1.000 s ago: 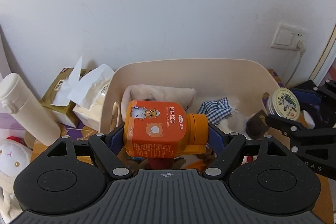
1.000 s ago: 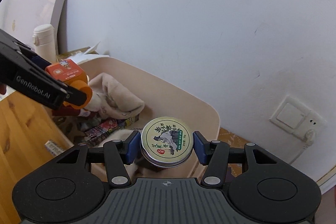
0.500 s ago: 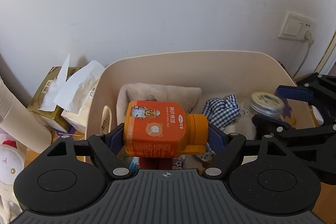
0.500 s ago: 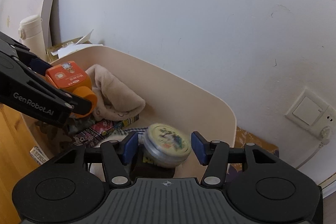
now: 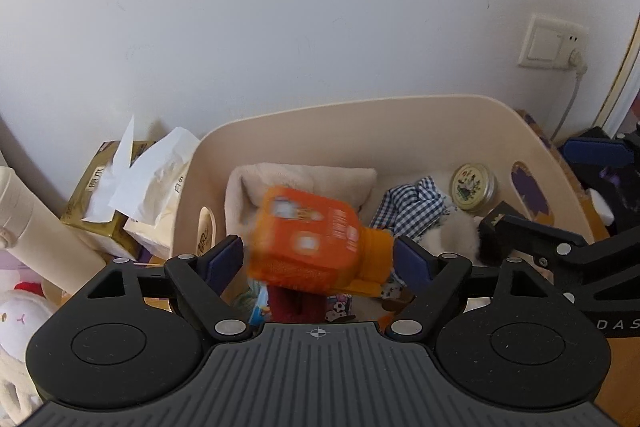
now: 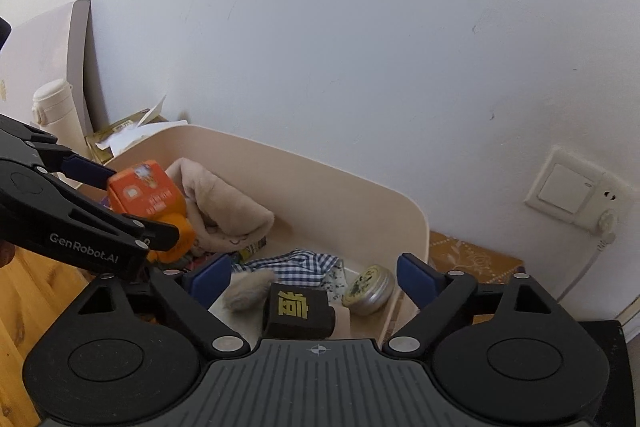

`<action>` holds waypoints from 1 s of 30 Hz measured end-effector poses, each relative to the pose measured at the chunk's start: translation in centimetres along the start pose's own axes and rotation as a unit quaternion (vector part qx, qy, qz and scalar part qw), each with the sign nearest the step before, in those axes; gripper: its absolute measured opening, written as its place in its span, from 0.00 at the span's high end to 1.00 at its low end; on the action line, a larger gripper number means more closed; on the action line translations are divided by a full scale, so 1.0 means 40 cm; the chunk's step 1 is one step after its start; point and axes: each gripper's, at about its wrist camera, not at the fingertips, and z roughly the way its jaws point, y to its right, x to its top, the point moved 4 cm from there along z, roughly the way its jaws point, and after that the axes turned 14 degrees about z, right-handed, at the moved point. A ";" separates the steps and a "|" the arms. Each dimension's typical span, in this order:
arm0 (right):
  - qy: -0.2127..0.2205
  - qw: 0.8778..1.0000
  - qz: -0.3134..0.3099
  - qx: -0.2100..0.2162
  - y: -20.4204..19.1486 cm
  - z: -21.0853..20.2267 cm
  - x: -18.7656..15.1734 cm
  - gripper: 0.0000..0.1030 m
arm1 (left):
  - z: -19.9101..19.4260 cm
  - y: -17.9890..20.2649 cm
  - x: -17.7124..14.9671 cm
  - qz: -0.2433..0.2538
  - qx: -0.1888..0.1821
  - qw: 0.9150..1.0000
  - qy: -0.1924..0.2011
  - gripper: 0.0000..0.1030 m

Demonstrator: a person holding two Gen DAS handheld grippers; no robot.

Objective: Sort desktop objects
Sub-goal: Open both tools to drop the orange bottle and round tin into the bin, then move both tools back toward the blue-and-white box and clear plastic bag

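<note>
A cream storage bin (image 5: 360,115) (image 6: 360,187) stands against the wall and holds several things. My left gripper (image 5: 318,261) is open above the bin. The orange bottle (image 5: 316,247) is blurred between its spread fingers, loose and tilting; it also shows in the right wrist view (image 6: 146,193). My right gripper (image 6: 314,277) is open and empty over the bin's right end. The round tin (image 5: 473,187) (image 6: 370,287) lies inside the bin at the right, next to a black box (image 6: 300,311).
In the bin lie a beige towel (image 5: 300,183), a blue checked cloth (image 5: 412,207) and a fur ball (image 6: 248,291). Tissue boxes (image 5: 116,211), a cream flask (image 5: 24,219) and a plush toy (image 5: 16,319) stand to the left. A wall socket (image 5: 552,43) sits at the right.
My right gripper opened and the tin dropped into the bin. My left gripper has just opened and the orange bottle is slipping down from its fingers.
</note>
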 end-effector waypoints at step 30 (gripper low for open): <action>-0.007 0.999 0.016 -0.038 -0.053 -0.188 -0.143 0.00 | -0.210 -0.023 -0.139 -0.013 -0.032 0.999 0.036 0.18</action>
